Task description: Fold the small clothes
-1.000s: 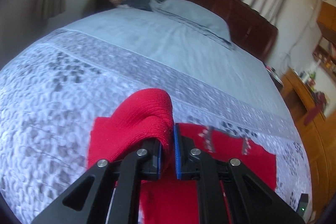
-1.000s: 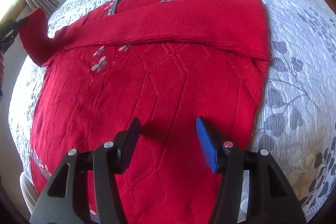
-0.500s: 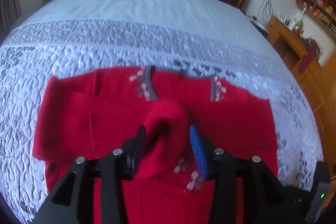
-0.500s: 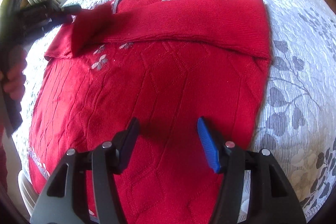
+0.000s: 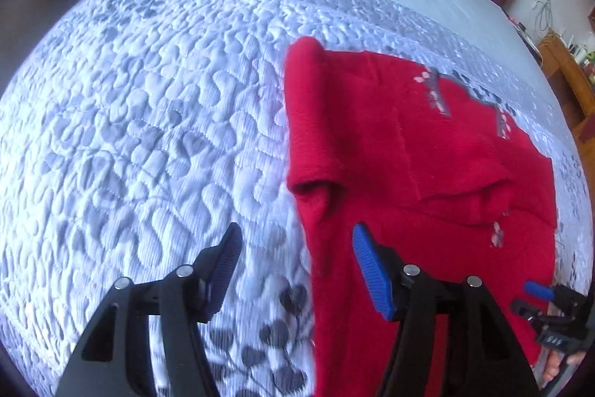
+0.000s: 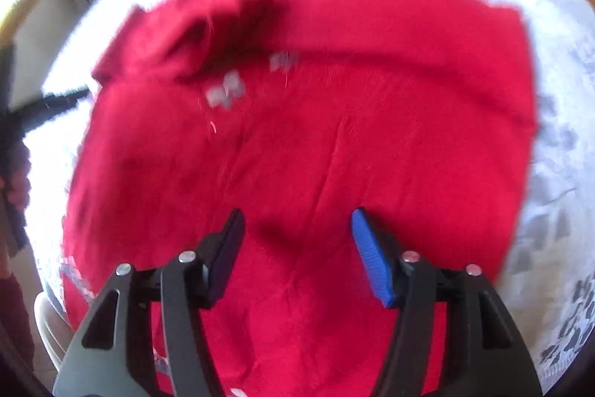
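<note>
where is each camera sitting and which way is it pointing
Left wrist: on the left tool, looking across the bed at the sweater's side edge; its open fingers and the right tool show.
Right wrist: on the right tool, over the sweater, facing its collar; its open fingers show.
Shared: sweater, bed.

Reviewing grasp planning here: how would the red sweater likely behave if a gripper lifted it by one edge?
The red sweater would probably drape limply: its folded sleeve already sags in soft creases. The thick knit looks grippy, unlikely to slip.
</note>
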Tool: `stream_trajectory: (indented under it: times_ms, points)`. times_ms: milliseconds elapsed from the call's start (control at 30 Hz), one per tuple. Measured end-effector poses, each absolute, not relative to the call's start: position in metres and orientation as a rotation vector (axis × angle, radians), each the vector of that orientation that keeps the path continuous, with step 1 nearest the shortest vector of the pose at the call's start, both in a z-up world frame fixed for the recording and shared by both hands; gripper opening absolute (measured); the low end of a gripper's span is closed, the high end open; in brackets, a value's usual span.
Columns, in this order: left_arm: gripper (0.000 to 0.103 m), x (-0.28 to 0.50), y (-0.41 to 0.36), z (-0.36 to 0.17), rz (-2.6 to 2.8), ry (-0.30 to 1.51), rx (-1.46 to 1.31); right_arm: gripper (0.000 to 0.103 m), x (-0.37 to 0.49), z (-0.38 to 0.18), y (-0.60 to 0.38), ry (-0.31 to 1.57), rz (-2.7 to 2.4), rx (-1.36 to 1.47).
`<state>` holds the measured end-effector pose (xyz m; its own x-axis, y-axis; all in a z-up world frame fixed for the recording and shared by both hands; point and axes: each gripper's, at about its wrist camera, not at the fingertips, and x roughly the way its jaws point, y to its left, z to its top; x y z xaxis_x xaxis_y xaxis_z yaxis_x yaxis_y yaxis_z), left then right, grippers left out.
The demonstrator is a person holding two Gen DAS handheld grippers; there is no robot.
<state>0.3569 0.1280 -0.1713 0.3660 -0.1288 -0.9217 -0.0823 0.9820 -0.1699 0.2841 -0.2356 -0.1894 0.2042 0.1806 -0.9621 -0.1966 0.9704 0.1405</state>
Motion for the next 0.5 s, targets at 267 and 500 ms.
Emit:
stream_trajectory:
  times_ms: [267, 500]
  points:
    - [0.077, 0.348, 0.136, -0.180, -0.084, 1.130, -0.138, 0.054, 0.325, -0.127, -0.160, 1.291, 0.356, -0.038]
    - [0.078, 0.345, 0.141, -0.181, -0.112, 1.151, -0.163, 0.051, 0.401, -0.131, -0.059, 1.344, 0.415, -0.048]
